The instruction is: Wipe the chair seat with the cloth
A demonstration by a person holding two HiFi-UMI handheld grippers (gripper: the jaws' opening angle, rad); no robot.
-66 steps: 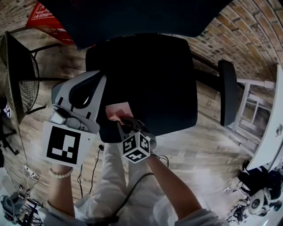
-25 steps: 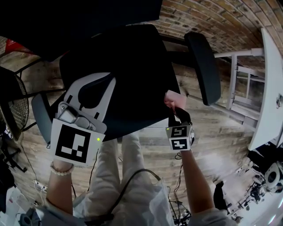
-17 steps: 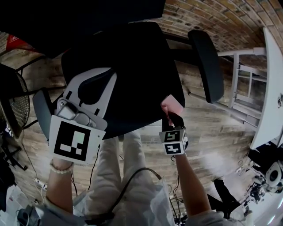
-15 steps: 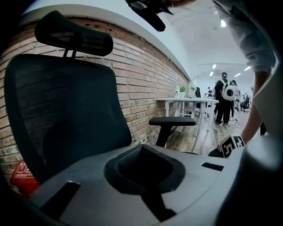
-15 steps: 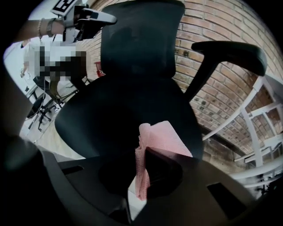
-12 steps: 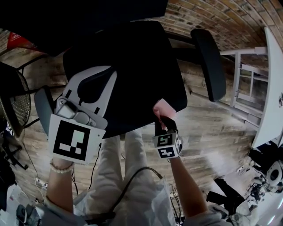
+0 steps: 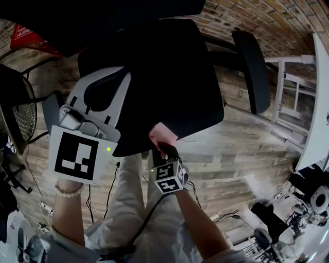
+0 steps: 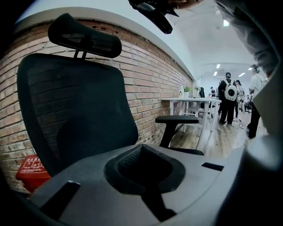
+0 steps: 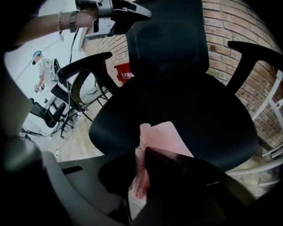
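Two grippers are in your hands, both over the black office chair. Your right gripper point(image 7: 162, 148) has its jaws closed tight on a pink cloth point(image 7: 161, 134). The cloth is bunched where the jaws pinch it and spreads flatter beyond them. Its free end lies on the front edge of the chair seat point(image 7: 169, 77), a little to your left of the middle. Your left gripper point(image 7: 115, 82) hangs over the seat's left side, just beside the left armrest point(image 7: 51, 110) and well apart from the cloth. Its jaws are together with nothing between them, and its view looks at the mesh backrest point(image 8: 75, 110) and the headrest point(image 8: 84, 37). The chair stands on a wooden floor point(image 7: 247, 154), close to a brick wall point(image 7: 241, 15).
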